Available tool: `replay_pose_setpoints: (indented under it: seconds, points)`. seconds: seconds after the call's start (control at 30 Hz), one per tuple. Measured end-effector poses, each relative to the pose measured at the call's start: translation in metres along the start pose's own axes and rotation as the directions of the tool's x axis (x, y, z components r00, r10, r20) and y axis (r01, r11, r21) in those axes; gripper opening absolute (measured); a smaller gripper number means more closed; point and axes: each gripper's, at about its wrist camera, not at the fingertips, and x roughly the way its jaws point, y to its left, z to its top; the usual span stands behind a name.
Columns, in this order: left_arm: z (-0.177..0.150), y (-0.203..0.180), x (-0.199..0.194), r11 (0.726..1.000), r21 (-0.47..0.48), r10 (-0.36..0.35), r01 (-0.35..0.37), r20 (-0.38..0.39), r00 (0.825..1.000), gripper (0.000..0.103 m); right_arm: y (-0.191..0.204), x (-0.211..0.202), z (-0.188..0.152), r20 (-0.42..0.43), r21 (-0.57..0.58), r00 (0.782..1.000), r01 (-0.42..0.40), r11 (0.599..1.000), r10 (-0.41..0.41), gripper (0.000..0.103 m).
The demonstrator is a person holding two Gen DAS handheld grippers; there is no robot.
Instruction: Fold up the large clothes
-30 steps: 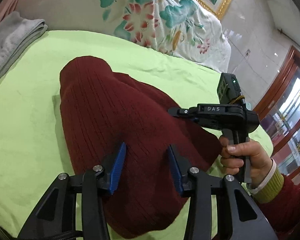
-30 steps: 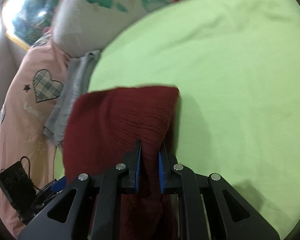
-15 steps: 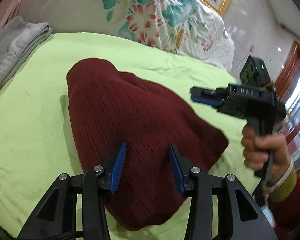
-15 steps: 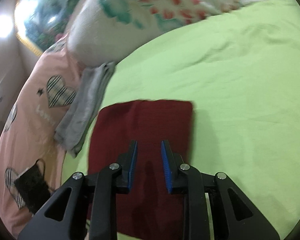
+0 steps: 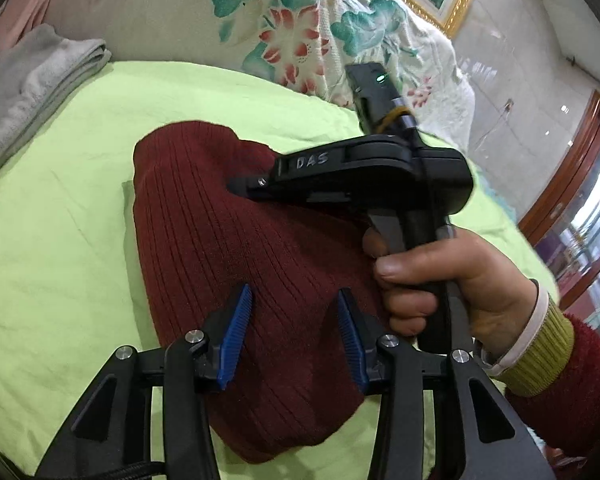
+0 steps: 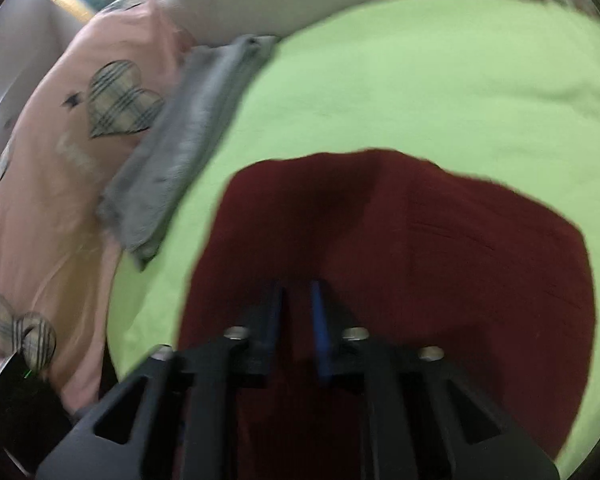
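Over the green bedsheet (image 5: 60,208), the right gripper (image 6: 296,300) has let the folded maroon sweater (image 5: 228,248) drop flat, swung back to its twelve-o'clock edge with jaws nearly together and empty, while the left gripper (image 5: 292,332) hovers half-spread, suggesting smoothing next.

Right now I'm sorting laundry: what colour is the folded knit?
Dark red, ribbed knit; clearest in the left wrist view.

"DAS" is lettered on the right gripper (image 5: 236,185).

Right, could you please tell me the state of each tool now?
Left tool: open above the sweater.
Right tool: closed; grip on anything cannot be told.
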Motion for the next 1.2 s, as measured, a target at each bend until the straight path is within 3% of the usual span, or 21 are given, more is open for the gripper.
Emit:
replay_pose_setpoints:
  seconds: [0.2, 0.4, 0.6, 0.7, 0.8, 0.9, 0.93, 1.0, 1.03, 1.13, 1.2]
  points:
    - [-0.003, -0.018, 0.001, 0.990, 0.097, 0.100, -0.099, 0.004, 0.995, 0.045, -0.001, -0.023, -0.007, 0.038, 0.033, 0.999, -0.026, 0.999, 0.025, 0.000]
    - [-0.011, 0.012, -0.040, 0.997, -0.040, -0.059, 0.061, 0.044, 0.997, 0.044, -0.006, -0.093, -0.048, 0.114, 0.044, 0.993, -0.031, 0.999, 0.026, 0.003]
    - [-0.025, 0.012, -0.067, 0.976, -0.086, -0.192, 0.201, 0.102, 0.976, 0.041, -0.018, -0.137, -0.095, 0.171, 0.105, 0.985, -0.041, 0.994, 0.022, 0.003]
    - [-0.025, -0.007, -0.054, 0.985, -0.015, -0.171, 0.172, 0.049, 0.984, 0.041, -0.015, -0.138, -0.103, 0.161, 0.102, 0.986, -0.053, 0.993, 0.037, 0.003]
    - [-0.030, -0.016, -0.034, 0.993, 0.014, -0.119, 0.119, -0.022, 0.993, 0.040, -0.011, -0.135, -0.112, 0.132, 0.081, 0.991, -0.008, 0.997, -0.002, 0.003]
    - [-0.031, -0.020, -0.046, 0.994, 0.037, -0.102, 0.102, 0.004, 0.995, 0.041, -0.011, -0.145, -0.124, 0.133, 0.073, 0.991, 0.002, 0.997, -0.012, 0.005]
    - [-0.031, -0.020, -0.049, 0.995, 0.045, -0.085, 0.084, 0.013, 0.996, 0.045, -0.012, -0.149, -0.128, 0.138, 0.072, 0.990, 0.006, 0.997, -0.016, 0.007]
    - [-0.036, -0.022, -0.055, 0.997, 0.070, -0.039, 0.038, 0.016, 0.999, 0.051, -0.014, -0.156, -0.134, 0.149, 0.080, 0.989, 0.010, 0.997, -0.022, 0.025]
    - [-0.039, -0.022, -0.056, 0.997, 0.082, -0.014, 0.013, 0.013, 1.000, 0.053, -0.016, -0.159, -0.137, 0.152, 0.081, 0.988, 0.008, 0.997, -0.020, 0.028]
    - [-0.043, -0.020, -0.057, 0.996, 0.086, 0.029, -0.029, 0.010, 1.000, 0.053, -0.014, -0.161, -0.139, 0.154, 0.080, 0.988, -0.012, 0.997, 0.000, 0.028]
    - [-0.041, -0.015, -0.059, 0.998, 0.061, -0.009, 0.008, 0.018, 1.000, 0.053, -0.010, -0.159, -0.137, 0.156, 0.067, 0.988, -0.025, 0.997, 0.014, 0.028]
